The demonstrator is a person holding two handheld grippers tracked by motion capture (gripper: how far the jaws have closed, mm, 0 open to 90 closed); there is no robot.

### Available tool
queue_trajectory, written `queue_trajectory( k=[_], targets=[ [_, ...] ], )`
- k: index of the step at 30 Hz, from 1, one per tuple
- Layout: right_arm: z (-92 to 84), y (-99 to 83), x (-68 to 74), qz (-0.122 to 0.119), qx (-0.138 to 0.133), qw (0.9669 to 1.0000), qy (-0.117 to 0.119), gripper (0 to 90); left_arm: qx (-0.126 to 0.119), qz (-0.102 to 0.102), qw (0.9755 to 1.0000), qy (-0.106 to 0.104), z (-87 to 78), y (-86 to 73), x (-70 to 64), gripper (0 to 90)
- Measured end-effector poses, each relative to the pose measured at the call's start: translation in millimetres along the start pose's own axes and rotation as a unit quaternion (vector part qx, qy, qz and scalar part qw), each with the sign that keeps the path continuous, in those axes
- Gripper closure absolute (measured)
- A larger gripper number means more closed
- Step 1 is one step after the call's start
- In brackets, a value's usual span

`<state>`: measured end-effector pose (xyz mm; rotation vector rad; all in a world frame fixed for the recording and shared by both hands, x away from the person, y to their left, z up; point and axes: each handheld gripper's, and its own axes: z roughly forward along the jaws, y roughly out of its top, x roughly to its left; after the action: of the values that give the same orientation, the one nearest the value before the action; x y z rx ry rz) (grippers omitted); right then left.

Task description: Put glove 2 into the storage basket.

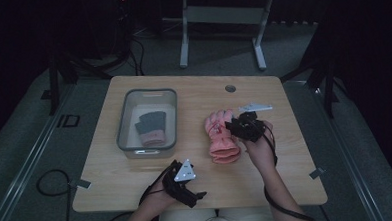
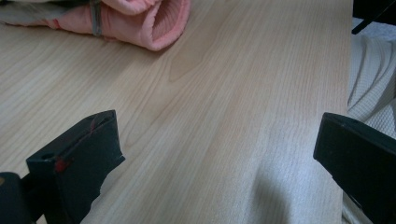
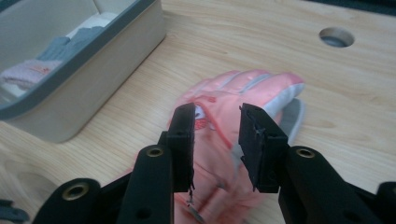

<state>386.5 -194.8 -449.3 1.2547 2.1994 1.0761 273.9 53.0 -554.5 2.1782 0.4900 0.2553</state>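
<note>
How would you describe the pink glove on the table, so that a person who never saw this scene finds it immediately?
Start at the wooden table and find the grey-rimmed bin on its left half. To the right of the bin, the pink glove lies flat on the bare wood, under the right gripper. The other glove, grey and pale pink, lies inside the bin.

The high view is dim: the room around the light wooden table (image 1: pixel 137 188) is almost black, and details look soft and grainy. Both gripper views are much brighter, with even light. In the right gripper view the pink padded glove (image 3: pixel 243 93) blurs near the bottom edge, between the black jaws.
</note>
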Motion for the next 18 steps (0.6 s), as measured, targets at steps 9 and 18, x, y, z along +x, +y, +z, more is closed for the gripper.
queue_trajectory(
  k=[9,18],
  targets=[
    [-13.0,-8.7,-24.7,-0.030,0.000,0.9996,0.003,62.6,-0.050,-0.019,0.9967,0.061,-18.1,27.5,-1.4,0.4],
    [-15.5,-13.3,-38.3,-0.053,-0.003,0.9985,0.014,63.5,-0.043,-0.044,0.9961,0.063,-25.4,68.0,17.7,2.7]
  ],
)
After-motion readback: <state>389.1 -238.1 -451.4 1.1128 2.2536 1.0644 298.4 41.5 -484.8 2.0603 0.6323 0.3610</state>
